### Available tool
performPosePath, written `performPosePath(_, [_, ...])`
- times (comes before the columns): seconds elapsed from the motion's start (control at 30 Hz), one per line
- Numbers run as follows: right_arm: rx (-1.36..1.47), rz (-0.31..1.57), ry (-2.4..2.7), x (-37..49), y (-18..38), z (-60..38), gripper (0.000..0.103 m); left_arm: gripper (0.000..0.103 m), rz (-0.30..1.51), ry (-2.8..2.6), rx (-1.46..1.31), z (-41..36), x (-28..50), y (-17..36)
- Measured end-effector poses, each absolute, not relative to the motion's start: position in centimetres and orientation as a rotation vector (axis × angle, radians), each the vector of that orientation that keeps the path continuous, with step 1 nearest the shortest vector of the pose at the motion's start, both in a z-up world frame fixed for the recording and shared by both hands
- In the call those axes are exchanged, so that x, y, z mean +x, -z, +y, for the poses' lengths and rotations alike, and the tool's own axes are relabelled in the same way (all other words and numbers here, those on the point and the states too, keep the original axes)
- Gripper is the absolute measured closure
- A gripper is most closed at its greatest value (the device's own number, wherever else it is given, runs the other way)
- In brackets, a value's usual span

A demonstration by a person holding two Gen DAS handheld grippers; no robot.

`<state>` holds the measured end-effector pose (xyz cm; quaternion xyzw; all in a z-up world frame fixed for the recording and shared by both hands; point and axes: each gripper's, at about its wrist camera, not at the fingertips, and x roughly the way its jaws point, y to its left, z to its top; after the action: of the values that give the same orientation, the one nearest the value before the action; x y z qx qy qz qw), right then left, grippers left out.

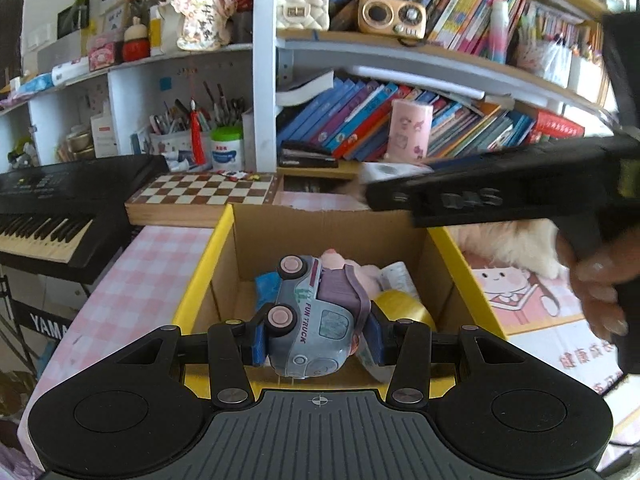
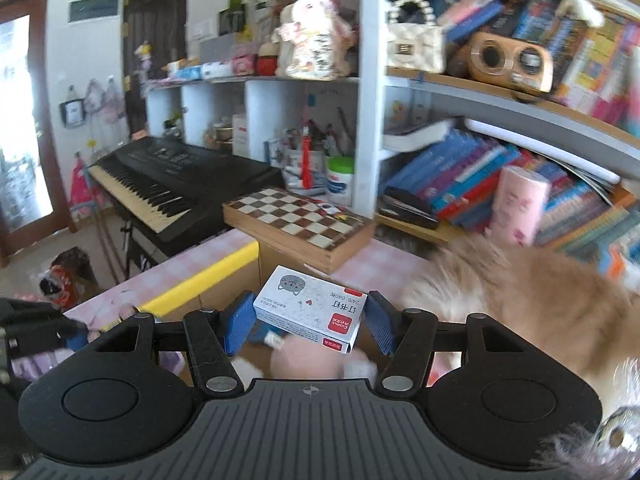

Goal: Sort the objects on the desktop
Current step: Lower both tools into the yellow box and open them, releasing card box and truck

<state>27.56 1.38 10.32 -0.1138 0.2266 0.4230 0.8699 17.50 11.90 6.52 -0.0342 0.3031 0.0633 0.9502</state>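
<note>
**Both grippers loaded above the sorting box**

While the left gripper [image 1: 316,340] hangs over the open cardboard box [image 1: 224,264], its blue pads [image 1: 258,344] are closed on a grey toy truck [image 1: 308,320] lettered "FUN TRUCK", held tilted above the box's contents. A pink plush toy [image 1: 340,268] and a yellow roll [image 1: 404,308] lie inside the box, which stands on the pink checked tablecloth [image 1: 132,276]. The right gripper [image 2: 306,320] has its fingers narrowed around a small white staple box [image 2: 308,308], gripped by its sides above the same cardboard box's yellow-edged flap. Just behind stands a wooden chessboard [image 2: 300,224], with a black keyboard [image 2: 160,184] to its left. A furry orange animal [image 2: 520,300], blurred, lies beside the right gripper.
</note>
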Motion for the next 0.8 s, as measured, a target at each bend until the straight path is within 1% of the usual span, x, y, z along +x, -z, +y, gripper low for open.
performPosePath(0.1, [-0.306,0.483,-0.969,29.6,-9.4,3.9,0.046,0.058,0.642,-0.138,-0.057,11.7,19.3,-5.8])
performPosePath(0.23, [-0.414,0.544,-1.073,32.1,-7.4,7.8,0.046,0.058,0.686,-0.149,-0.045,11.5,21.4,-4.6])
performPosePath(0.37, [-0.497,0.554,-1.121,33.3,-5.7,10.8,0.046,0.058,0.741,-0.144,-0.041,11.2,23.2,-3.3])
performPosePath(0.47, [-0.54,0.598,-1.161,34.4,-4.5,12.7,0.046,0.058,0.787,-0.143,-0.044,11.2,24.4,-2.2])
performPosePath(0.7, [-0.716,0.661,-1.252,35.1,-2.2,16.0,0.046,0.058,0.834,-0.15,-0.068,11.7,25.3,-0.8])
performPosePath(0.8, [-0.769,0.675,-1.28,35.0,-1.3,16.9,0.046,0.058,0.826,-0.152,-0.065,11.7,25.4,-0.8])
